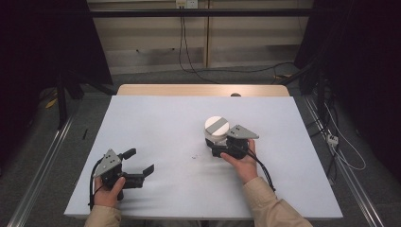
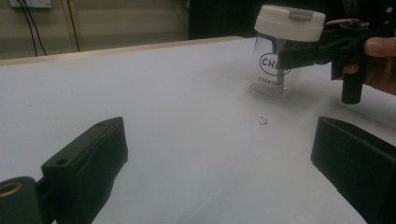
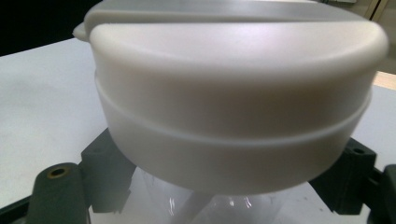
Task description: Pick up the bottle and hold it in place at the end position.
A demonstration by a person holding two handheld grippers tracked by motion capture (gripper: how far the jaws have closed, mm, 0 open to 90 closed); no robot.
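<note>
A clear jar [image 1: 215, 135] with a white lid [image 1: 216, 126] crossed by a grey stripe stands on the white table [image 1: 156, 118], right of centre. My right gripper [image 1: 213, 143] is shut on the jar just under the lid, one jaw on each side. In the right gripper view the lid [image 3: 233, 93] looms close, with the clear body [image 3: 219, 205] below it. The left gripper view shows the jar [image 2: 273, 65] resting on the table, printed lettering on its side. My left gripper [image 1: 140, 161] rests open at the front left, with nothing between its jaws.
A wooden strip [image 1: 203, 90] runs along the table's far edge. Small dark specks [image 2: 264, 120] lie on the surface in front of the jar. Cables trail on the floor [image 1: 340, 151] at the right and behind the table.
</note>
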